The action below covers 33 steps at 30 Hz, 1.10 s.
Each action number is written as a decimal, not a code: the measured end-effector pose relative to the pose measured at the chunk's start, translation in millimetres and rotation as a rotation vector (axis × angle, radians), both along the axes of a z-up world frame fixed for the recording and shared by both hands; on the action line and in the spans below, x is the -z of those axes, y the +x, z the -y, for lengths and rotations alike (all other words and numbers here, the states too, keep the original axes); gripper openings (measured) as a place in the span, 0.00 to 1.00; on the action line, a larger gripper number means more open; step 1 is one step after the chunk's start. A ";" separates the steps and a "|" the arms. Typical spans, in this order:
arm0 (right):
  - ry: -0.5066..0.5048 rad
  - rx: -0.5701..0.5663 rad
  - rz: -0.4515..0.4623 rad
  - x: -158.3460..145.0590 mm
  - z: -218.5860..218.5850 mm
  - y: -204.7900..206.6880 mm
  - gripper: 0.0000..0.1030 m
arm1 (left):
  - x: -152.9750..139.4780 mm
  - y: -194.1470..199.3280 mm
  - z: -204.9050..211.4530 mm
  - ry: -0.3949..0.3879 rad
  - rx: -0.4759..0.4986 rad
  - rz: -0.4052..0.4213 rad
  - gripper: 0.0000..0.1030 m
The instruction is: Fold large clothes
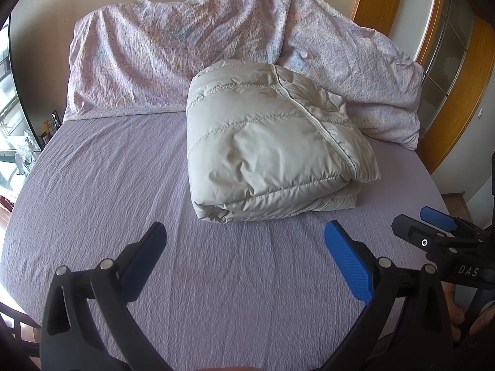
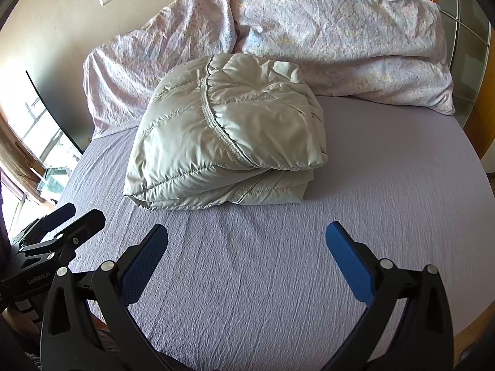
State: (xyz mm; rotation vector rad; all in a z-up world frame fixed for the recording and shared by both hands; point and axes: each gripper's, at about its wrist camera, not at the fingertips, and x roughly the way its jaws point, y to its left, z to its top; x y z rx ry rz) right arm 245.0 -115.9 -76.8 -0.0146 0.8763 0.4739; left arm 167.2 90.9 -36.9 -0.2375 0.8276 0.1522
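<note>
A light grey puffer jacket lies folded into a thick bundle on the lilac bed sheet. It also shows in the right wrist view. My left gripper is open and empty, held over the sheet just short of the bundle's near edge. My right gripper is open and empty, also just short of the bundle. The right gripper shows at the right edge of the left wrist view, and the left gripper shows at the left of the right wrist view.
A crumpled floral duvet is piled along the head of the bed behind the jacket, also in the right wrist view. A wooden door frame stands to the right. A window lies to the left.
</note>
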 end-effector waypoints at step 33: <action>0.001 0.001 0.000 1.5 -0.3 0.9 0.99 | 0.6 1.2 0.9 0.001 0.001 -0.002 0.98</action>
